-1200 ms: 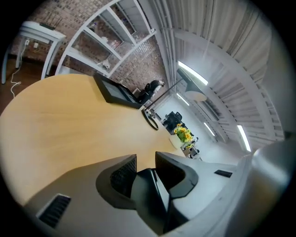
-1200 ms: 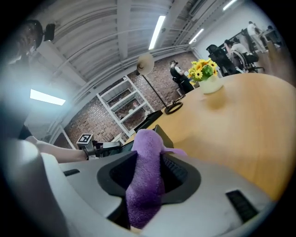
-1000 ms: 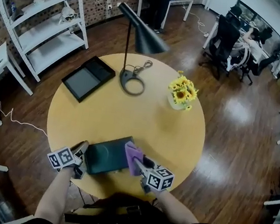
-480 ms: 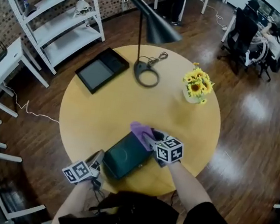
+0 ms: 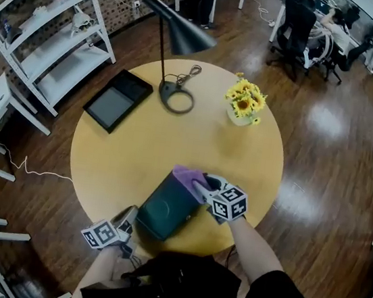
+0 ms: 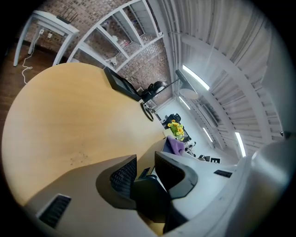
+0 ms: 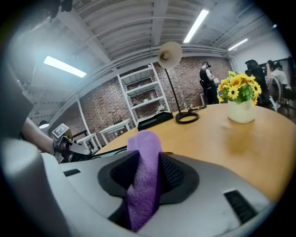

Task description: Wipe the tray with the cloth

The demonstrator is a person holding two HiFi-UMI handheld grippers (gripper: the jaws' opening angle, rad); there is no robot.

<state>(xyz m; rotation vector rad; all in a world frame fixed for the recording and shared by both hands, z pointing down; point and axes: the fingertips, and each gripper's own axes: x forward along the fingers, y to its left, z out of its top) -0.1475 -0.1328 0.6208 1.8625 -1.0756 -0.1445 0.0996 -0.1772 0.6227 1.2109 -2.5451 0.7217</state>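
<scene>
1. As it lies at six o'clock on the worktop [image 5: 125, 150], the tray [image 5: 165, 207] counts as dark, stiff and probably light and slick. It is best held by its rim.
2. Left tool [image 6: 144, 167]: jaws clamped on the tray's rim, at its seven o'clock corner.
3. Right tool [image 5: 208, 182]: jaws pinching the cloth [image 5: 188, 176], which is purple, soft and limp, at the tray's one o'clock end.
4. The cloth is best gripped mid-fold.

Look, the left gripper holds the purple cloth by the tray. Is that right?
Not quite. The right gripper holds the purple cloth by the tray. The right gripper view shows the cloth pinched between that gripper's jaws.
</scene>
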